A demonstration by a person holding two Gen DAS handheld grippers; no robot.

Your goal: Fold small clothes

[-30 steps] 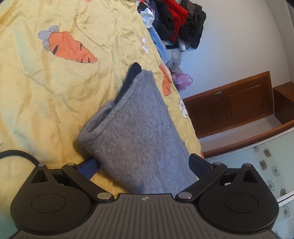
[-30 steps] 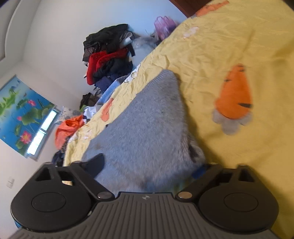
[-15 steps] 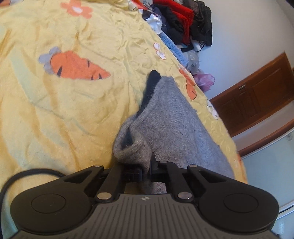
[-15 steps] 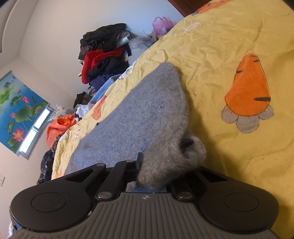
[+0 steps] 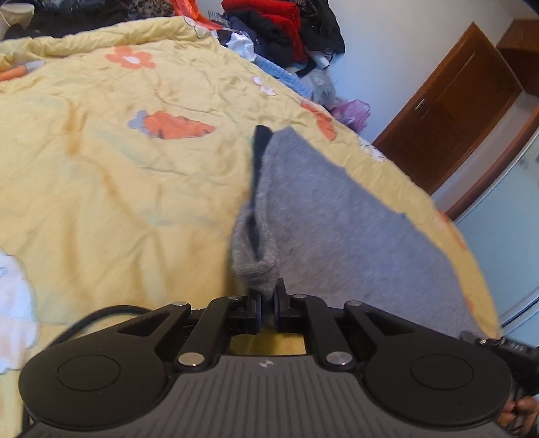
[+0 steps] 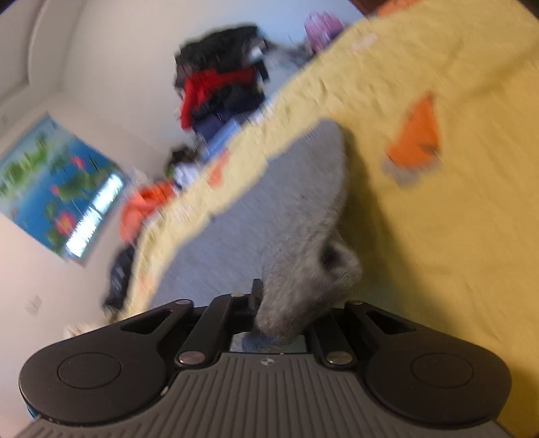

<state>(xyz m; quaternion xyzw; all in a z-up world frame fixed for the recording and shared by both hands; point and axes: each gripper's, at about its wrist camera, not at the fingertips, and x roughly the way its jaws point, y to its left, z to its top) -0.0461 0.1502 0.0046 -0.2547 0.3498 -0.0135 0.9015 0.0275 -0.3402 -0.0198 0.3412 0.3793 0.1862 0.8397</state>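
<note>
A grey knit garment (image 5: pixel 337 229) lies on the yellow carrot-print bedspread (image 5: pixel 118 188), with a dark blue edge (image 5: pixel 259 151) showing along its left side. My left gripper (image 5: pixel 266 303) is shut on the garment's near corner, which bunches up just above the pads. In the blurred right wrist view the same grey garment (image 6: pixel 269 219) runs into my right gripper (image 6: pixel 286 303). A thick wad of its other near corner fills the jaws, which are opening. The left fingertip (image 6: pixel 257 291) shows; the cloth hides the other.
A heap of red, black and blue clothes (image 5: pixel 283 30) sits at the far end of the bed, also seen as the clothes heap (image 6: pixel 222 87). A brown wooden door (image 5: pixel 448 111) stands at the right. A window (image 6: pixel 94 209) lies beyond the bed's left edge.
Both grippers stood open around the garment's near edge, then closed on its two corners. The corners have bunched and lifted, and both views have swung, the left one rolling.
</note>
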